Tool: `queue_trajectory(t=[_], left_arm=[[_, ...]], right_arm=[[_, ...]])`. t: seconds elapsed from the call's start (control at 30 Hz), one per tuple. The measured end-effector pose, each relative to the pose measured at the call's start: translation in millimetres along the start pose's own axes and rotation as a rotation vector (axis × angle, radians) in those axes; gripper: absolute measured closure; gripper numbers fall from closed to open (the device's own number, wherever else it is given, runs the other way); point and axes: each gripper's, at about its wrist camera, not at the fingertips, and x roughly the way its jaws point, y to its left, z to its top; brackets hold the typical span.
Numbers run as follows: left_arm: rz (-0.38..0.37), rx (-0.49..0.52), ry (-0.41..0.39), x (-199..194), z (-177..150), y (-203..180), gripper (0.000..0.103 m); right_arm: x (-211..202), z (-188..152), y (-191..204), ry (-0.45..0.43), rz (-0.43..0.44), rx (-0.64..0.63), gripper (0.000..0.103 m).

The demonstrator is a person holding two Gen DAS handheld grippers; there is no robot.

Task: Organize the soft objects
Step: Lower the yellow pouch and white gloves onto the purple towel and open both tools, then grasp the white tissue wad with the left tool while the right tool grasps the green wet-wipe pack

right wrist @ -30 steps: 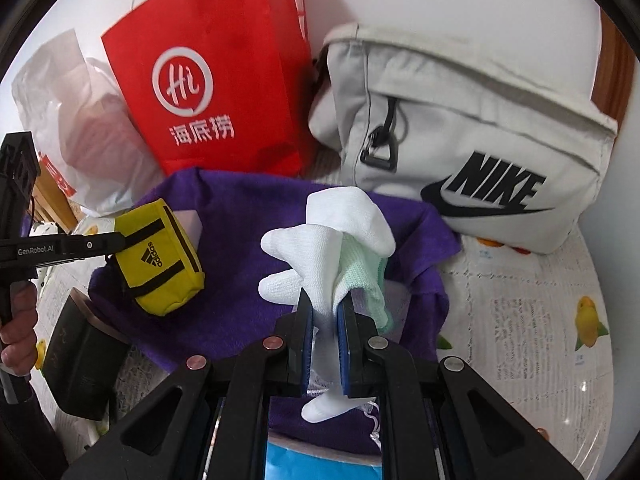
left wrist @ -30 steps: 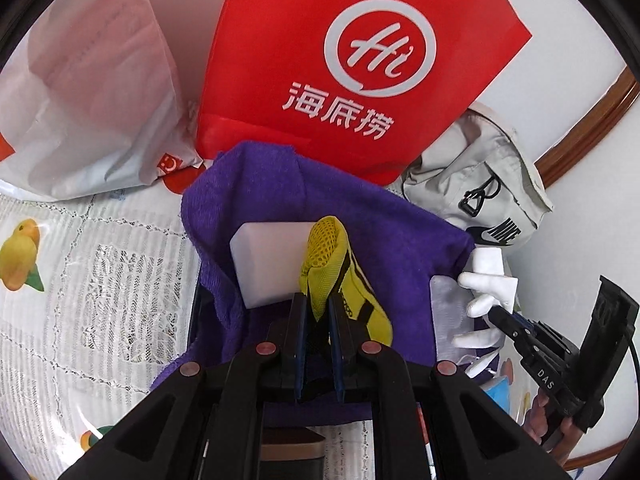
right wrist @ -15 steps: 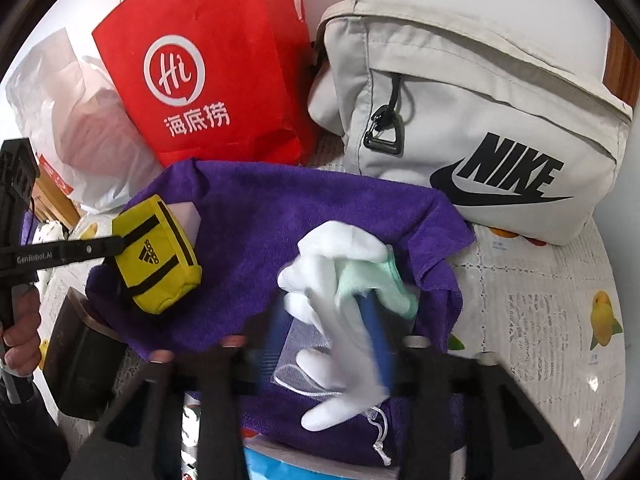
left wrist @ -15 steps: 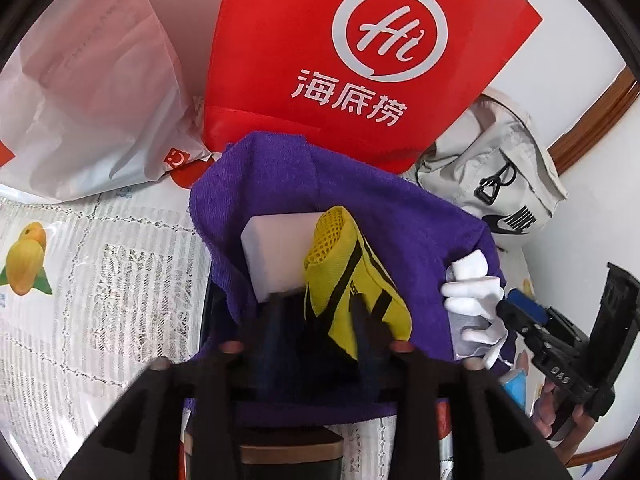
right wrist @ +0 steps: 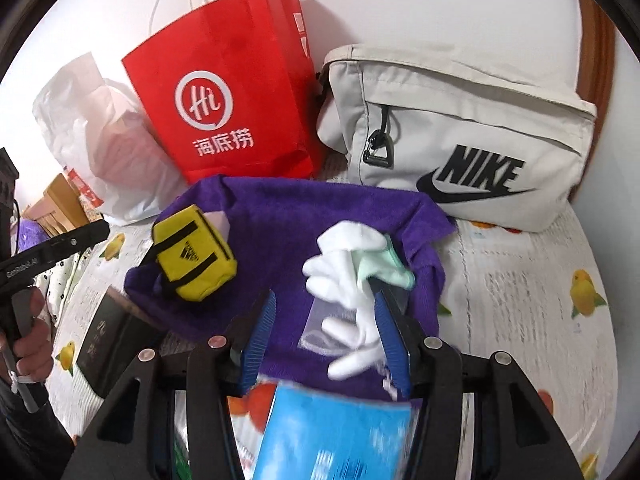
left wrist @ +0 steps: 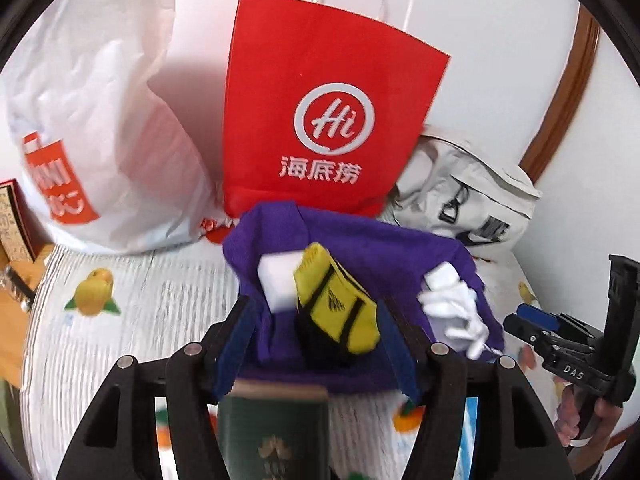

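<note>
A purple towel [right wrist: 312, 216] covers the table, carrying a yellow pouch [right wrist: 192, 254] and white gloves [right wrist: 344, 264]. Both the left gripper [left wrist: 316, 344] and right gripper [right wrist: 326, 340] have just been opening; jaws apart, nothing clamped.

A fruit-print tablecloth [right wrist: 520, 300] carries a purple towel [right wrist: 320, 216] and bags.

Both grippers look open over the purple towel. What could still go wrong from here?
1. The right gripper has just opened, but the white gloves lie against one pad and may snag as it withdraws.
2. The yellow pouch leans on the white foam block and could topple.
3. The purple towel is bunched, so tugging it would shift everything.
</note>
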Motion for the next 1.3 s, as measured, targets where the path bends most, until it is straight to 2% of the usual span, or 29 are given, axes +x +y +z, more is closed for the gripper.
queue_trajectory(t=[0.2, 0.4, 0.57, 0.63, 0.77, 0.9, 1.07, 1.17, 1.3], left_arm=[[-0.015, -0.026, 0.046, -31.1, -28.7, -4.0, 0.042], [-0.027, -0.065, 0.1, -57.1, -83.6, -3.3, 0.042], [0.011, -0.061, 0.168, -63.7, -125.9, -9.0, 0.042], [0.026, -0.063, 0.202, -60.5, -139.8, -9.6, 0.042], [-0.003, -0.074, 0.237, -55.7, -165.8, -10.9, 0.042], [0.005, -0.026, 0.229, -48.3, -183.7, -18.1, 0.042], [0.029, 0.033, 0.237, -27.6, -193.5, -22.3, 0.042], [0.01, 0.019, 0.245, -17.2, -196.1, -19.7, 0.042], [0.035, 0.052, 0.204, -13.3, -196.8, -23.9, 0.041]], right_arm=[[-45.0, -31.9, 15.0, -0.027, -0.004, -0.002, 0.052], [-90.0, -76.8, 34.6, -0.047, -0.003, -0.017, 0.051], [-117.4, -115.6, 43.9, -0.036, 0.037, -0.001, 0.051], [-124.0, -131.7, 48.7, -0.032, 0.053, -0.005, 0.047], [-128.4, -157.4, 54.7, -0.021, 0.055, -0.011, 0.047], [-124.5, -183.8, 55.1, -0.006, 0.066, -0.007, 0.044], [-109.7, -213.5, 52.1, 0.042, 0.071, 0.03, 0.044], [-103.3, -225.6, 51.8, 0.057, 0.097, 0.053, 0.043], [-95.6, -235.6, 58.4, 0.062, 0.118, 0.048, 0.039]])
